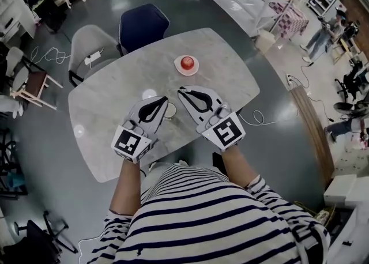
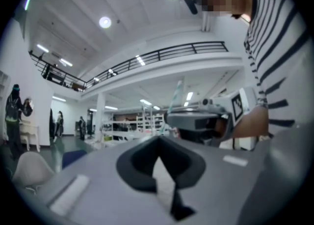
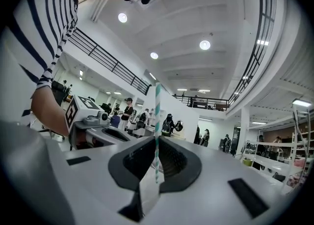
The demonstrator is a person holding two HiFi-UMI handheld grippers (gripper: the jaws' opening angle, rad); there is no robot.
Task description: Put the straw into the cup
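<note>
A green-and-white striped straw [image 3: 157,113] stands upright between the jaws of my right gripper [image 3: 157,139], which is shut on it. In the head view, my right gripper [image 1: 182,91] hovers over the middle of the marble table [image 1: 109,101]. My left gripper [image 1: 162,101] is close beside it, jaws shut with nothing in them. A small cup [image 1: 171,110] with a tan inside sits on the table right by the left gripper's tip, partly hidden by it. The left gripper view shows its own gripper [image 2: 158,140], the right gripper [image 2: 198,120] and the straw [image 2: 177,94] rising from the right gripper.
A white plate with a red object [image 1: 186,64] sits further back on the table. A white cable [image 1: 258,120] trails off the right edge. A grey chair [image 1: 92,46] and a blue chair [image 1: 143,23] stand at the far side.
</note>
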